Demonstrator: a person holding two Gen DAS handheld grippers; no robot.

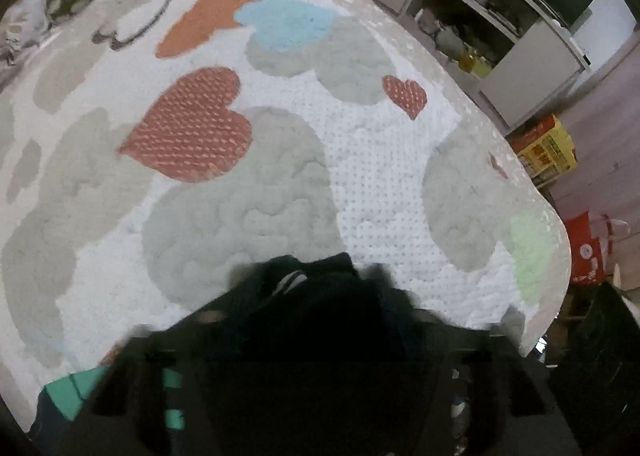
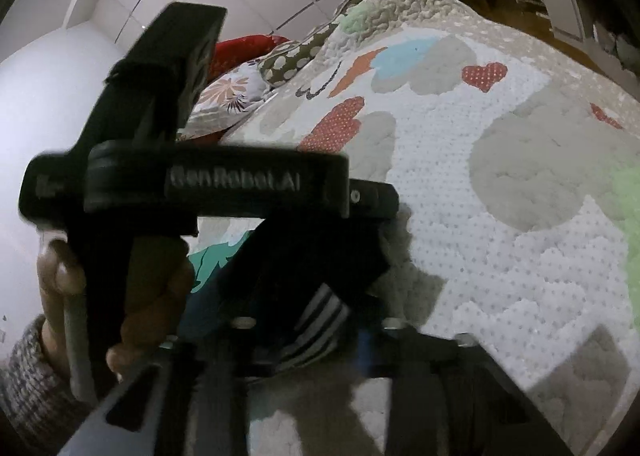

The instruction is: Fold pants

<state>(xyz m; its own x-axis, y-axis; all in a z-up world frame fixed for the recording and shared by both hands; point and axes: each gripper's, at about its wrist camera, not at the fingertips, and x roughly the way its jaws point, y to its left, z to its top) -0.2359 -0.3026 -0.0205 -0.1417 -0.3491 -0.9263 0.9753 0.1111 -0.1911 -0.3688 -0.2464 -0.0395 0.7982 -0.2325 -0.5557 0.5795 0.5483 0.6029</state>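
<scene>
Black fabric of the pants (image 1: 320, 296) fills the bottom centre of the left wrist view, bunched right at the left gripper (image 1: 316, 276), white stripes showing on one fold. Fingers are buried in the dark cloth and motion blur, so I cannot tell whether the left gripper is clamped or slack. Teal patch (image 1: 76, 392) sits at the lower left edge beside the pants, partly under them.

Right wrist view: pants (image 2: 316, 320) are bunched right at the right gripper (image 2: 320, 336), black with white stripes, lying on the quilt (image 2: 520, 256). Its fingers merge with the cloth in the blur, so cannot tell its grip either. Same view shows the left gripper body from the side, close above the pants, with raised lettering "GenRobot.AI" (image 2: 236, 180) readable though soft. A bare hand (image 2: 120, 296) wraps its handle, grey knit sleeve (image 2: 24, 388) at the wrist.

Quilt is white, dotted texture, with grey cloud shapes, red dotted hearts (image 1: 192, 128), an orange patch and a light blue patch (image 1: 284, 22). Pillows (image 2: 256, 76) at the far end: one floral, one olive with white dots, something red behind.

Off the bed edge in the left view: white shelving (image 1: 500, 28), a yellow carton (image 1: 548, 152) with print too small to read, a red bag (image 1: 588, 252) with a white logo, illegible
</scene>
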